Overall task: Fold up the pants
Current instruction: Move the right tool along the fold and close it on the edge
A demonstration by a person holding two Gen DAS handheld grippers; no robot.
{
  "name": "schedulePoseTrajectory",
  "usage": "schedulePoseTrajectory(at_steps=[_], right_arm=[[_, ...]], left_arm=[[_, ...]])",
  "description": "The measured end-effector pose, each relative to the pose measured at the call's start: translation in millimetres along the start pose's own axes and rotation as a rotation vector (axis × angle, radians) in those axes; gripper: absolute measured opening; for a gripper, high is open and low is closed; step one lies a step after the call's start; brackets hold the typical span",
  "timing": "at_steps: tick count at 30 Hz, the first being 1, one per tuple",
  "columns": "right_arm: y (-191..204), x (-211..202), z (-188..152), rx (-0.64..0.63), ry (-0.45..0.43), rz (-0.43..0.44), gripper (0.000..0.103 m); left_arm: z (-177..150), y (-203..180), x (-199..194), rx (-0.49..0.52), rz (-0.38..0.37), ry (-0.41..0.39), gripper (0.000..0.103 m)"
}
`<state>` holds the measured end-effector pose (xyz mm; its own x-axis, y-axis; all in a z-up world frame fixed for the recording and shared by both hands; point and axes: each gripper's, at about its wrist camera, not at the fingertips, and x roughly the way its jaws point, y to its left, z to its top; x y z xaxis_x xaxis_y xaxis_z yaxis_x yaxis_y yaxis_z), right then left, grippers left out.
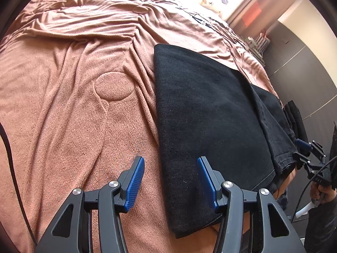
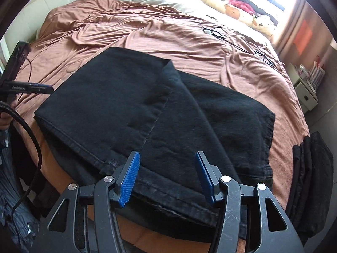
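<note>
Black pants lie folded on a brown blanket near the bed's front edge. In the left wrist view my left gripper stands open just above the fold's left edge, one blue pad over the blanket and the other over the cloth. My right gripper hovers open over the near hem of the pants, with nothing pinched between its pads. It also shows at the right edge of the left wrist view as the right gripper, beside the pants' hem end.
A stack of dark folded clothes sits at the bed's right edge. Bear-print pillows and thin cables lie at the far side. A white nightstand stands beyond the bed. A hand holds the right gripper's handle.
</note>
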<state>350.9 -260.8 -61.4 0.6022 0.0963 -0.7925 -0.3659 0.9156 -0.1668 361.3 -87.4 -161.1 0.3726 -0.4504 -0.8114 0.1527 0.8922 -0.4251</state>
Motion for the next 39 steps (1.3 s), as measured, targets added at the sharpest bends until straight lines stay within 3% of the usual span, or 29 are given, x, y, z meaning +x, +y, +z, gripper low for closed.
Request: schedulePoseTrajectory(at_steps=[6, 9, 13, 23, 28, 30, 34, 39], right_arm=[[13.9, 5.1, -3.3, -0.077, 0.007, 0.088, 0.052], [13.4, 8.8, -5.9, -0.102, 0.026, 0.099, 0.052], [12.9, 9.2, -7.5, -0.129, 0.036, 0.114, 0.052], [20.3, 40.1, -7.7, -0.173, 0.098, 0.018, 0.051], [9.9, 28.9, -0.8, -0.152, 0.091, 0.051, 0.015], [2.3, 23.5, -0.2, -0.129, 0.078, 0.057, 0.008], [-7.6, 11.0, -0.4, -0.076, 0.034, 0.051, 0.005], [-25.4, -7.2, 2.1, -0.016, 0.007, -0.042, 0.005]], left_arm=[[-6.3, 3.5, 3.3, -0.029, -0.032, 0.027, 0.052], [-9.6, 2.7, 8.5, -0.03, -0.043, 0.05, 0.044], [-10.1, -0.3, 10.1, -0.025, -0.046, 0.052, 0.041], [-10.0, -1.9, 11.2, -0.026, -0.053, 0.051, 0.041], [-8.5, -0.1, 10.1, -0.035, -0.053, 0.045, 0.041], [-7.7, 0.7, 8.7, -0.039, -0.051, 0.04, 0.041], [-6.4, 1.4, 4.6, -0.04, -0.053, 0.029, 0.041], [-7.2, 6.5, 0.0, -0.045, -0.042, 0.014, 0.041]])
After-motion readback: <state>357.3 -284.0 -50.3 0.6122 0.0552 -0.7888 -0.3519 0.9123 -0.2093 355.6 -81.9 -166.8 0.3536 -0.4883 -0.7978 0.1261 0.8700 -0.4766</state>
